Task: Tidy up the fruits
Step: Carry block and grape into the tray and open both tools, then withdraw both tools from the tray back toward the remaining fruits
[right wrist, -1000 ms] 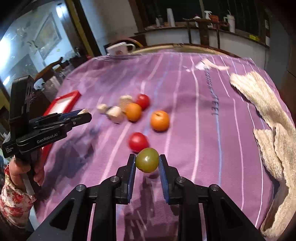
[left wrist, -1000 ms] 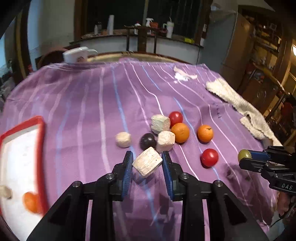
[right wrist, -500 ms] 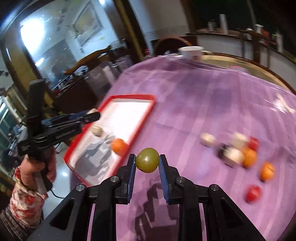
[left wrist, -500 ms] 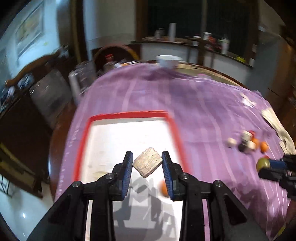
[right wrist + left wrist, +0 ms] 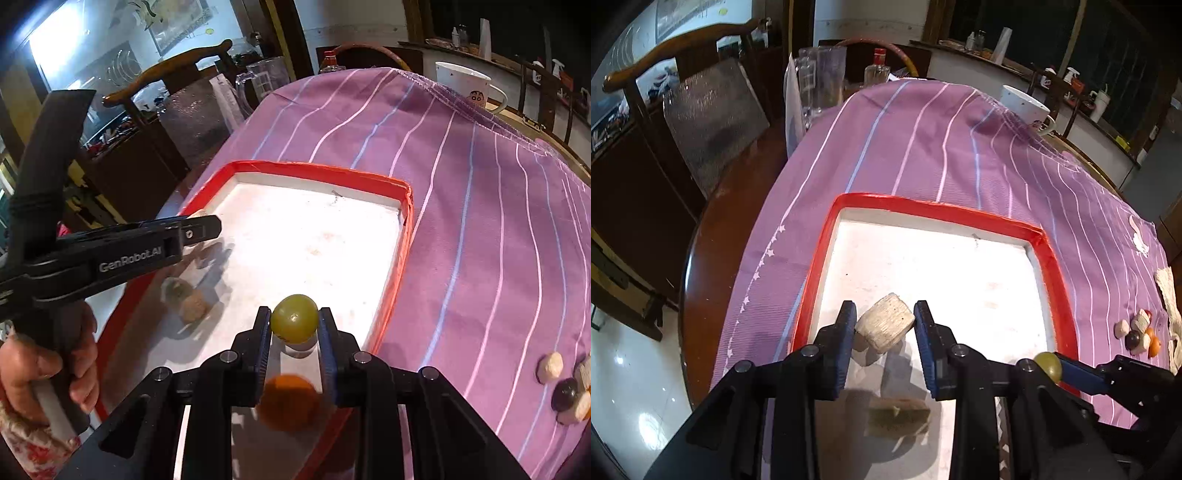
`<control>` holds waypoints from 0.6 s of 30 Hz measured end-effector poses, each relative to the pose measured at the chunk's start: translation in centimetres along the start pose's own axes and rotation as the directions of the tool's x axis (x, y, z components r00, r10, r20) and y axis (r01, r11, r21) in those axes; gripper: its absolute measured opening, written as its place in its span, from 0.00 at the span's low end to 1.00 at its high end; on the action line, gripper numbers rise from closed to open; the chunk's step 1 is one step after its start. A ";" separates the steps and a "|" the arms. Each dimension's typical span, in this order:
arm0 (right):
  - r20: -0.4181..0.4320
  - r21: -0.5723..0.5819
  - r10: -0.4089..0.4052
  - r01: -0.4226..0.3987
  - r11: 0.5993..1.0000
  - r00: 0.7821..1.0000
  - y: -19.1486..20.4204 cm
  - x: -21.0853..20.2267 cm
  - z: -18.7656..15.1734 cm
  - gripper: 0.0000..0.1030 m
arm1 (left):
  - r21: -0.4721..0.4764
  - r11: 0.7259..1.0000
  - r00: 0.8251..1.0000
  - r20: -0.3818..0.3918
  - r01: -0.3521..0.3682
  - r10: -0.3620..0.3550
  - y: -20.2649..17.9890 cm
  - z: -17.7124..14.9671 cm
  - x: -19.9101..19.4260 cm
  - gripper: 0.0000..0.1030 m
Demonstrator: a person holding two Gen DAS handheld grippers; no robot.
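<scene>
Indoors, a purple striped cloth (image 5: 923,155) covers a round wooden table (image 5: 713,236) ringed by dark chairs and shelves. Above the red-rimmed tray (image 5: 945,210), the left gripper (image 5: 884,328) clamps a pale chunk (image 5: 884,326) and the right gripper (image 5: 294,325) clamps a green fruit (image 5: 294,323); loose fruits (image 5: 1137,332) lie well apart beside a towel (image 5: 1167,291).

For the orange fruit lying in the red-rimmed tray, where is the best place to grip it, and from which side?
Grip the orange fruit across its widest middle, coming from above. It is round, so any pair of opposite sides serves. It lies on the tray floor near the right rim; setting the jaws parallel to that rim probably keeps them clear of it.
</scene>
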State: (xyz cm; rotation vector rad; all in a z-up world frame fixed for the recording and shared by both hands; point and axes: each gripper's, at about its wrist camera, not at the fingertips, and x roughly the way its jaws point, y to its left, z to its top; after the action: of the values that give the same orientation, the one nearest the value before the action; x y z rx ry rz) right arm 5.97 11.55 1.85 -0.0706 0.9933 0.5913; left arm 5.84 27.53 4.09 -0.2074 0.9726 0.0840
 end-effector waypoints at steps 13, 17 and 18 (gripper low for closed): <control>0.084 0.072 0.048 -0.054 0.996 0.995 -1.8 -3.9 0.4 0.28 | -0.063 0.996 0.996 0.069 0.061 -0.057 0.5 -0.9 -3.2 0.61; 0.056 0.102 -0.064 0.058 0.993 0.996 -3.3 -4.1 0.0 0.28 | -0.095 0.994 0.989 0.137 0.060 -0.047 1.1 -2.0 -5.6 0.70; 0.040 0.111 -0.076 0.071 0.991 0.996 -3.6 -3.7 -0.2 0.28 | -0.097 0.994 0.989 0.144 0.054 -0.039 1.3 -2.2 -5.9 0.70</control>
State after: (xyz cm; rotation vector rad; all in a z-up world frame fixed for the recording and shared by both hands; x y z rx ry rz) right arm 6.12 6.81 3.99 0.0035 0.9749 0.4685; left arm 0.57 28.43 7.58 -0.3131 0.8215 0.1040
